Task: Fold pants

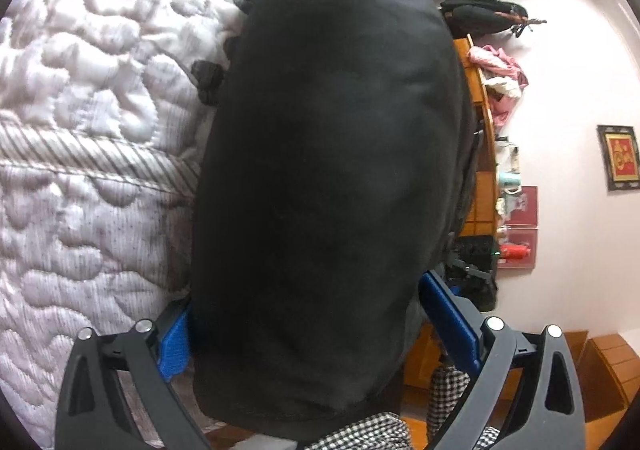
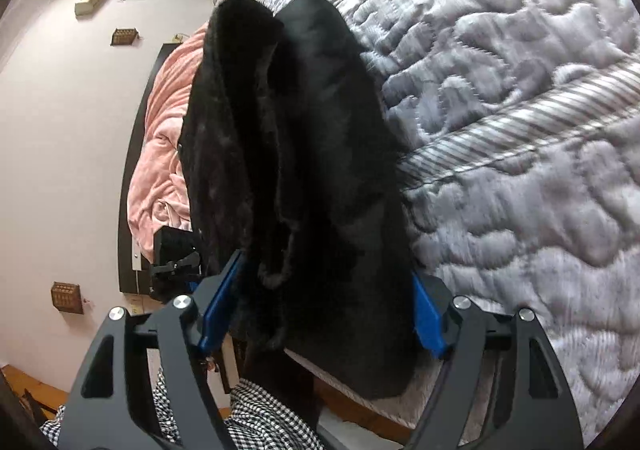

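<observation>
Pants fill centre frame, bunched between both wide-spread grippers over the quilt. Left gripper straddles cloth, grip unclear; right gripper barely pinches, so fleece could slip and unfold.

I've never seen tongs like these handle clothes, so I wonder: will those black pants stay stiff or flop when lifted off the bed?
Probably floppy: the black pants hang in soft folds between the right tongs. Likely a bit heavy for cloth, since a fuzzy lining shows. The fuzzy fabric may resist sliding on the quilted bedspread.
</observation>
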Action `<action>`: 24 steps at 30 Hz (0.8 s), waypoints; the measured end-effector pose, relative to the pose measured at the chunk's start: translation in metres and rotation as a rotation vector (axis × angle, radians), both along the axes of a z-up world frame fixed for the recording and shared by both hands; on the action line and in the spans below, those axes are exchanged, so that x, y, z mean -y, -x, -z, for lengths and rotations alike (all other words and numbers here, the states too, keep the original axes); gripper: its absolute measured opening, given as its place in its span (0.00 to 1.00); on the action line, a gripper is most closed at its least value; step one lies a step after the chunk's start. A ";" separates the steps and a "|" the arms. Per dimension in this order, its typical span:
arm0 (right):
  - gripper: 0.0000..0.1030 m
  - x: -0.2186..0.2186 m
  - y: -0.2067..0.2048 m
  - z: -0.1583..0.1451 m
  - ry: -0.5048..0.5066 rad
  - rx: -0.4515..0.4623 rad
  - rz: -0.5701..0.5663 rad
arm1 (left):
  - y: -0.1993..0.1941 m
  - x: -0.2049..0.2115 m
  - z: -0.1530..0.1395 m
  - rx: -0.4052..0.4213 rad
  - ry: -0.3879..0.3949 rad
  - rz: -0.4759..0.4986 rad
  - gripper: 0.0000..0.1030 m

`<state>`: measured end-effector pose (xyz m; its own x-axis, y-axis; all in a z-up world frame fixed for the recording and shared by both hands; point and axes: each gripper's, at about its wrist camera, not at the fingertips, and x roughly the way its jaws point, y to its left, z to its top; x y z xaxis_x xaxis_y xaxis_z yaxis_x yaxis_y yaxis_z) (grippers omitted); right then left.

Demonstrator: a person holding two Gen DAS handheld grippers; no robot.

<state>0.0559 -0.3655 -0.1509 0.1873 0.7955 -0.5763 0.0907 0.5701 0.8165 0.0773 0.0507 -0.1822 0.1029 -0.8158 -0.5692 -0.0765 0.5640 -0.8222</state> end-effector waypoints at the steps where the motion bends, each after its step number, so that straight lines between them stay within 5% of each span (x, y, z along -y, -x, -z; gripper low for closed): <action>1: 0.73 -0.003 -0.001 0.000 0.016 0.001 -0.009 | -0.002 0.003 0.002 -0.004 -0.007 0.002 0.96; 11: 0.64 -0.002 0.000 0.002 0.040 -0.011 0.004 | -0.006 -0.001 0.002 -0.029 -0.036 -0.008 0.88; 19: 0.37 -0.013 0.011 -0.020 0.116 0.047 0.027 | 0.005 -0.019 -0.010 0.011 -0.021 -0.091 0.48; 24: 0.32 -0.028 0.012 -0.045 0.212 0.111 0.000 | 0.010 -0.025 -0.022 0.062 -0.013 -0.130 0.38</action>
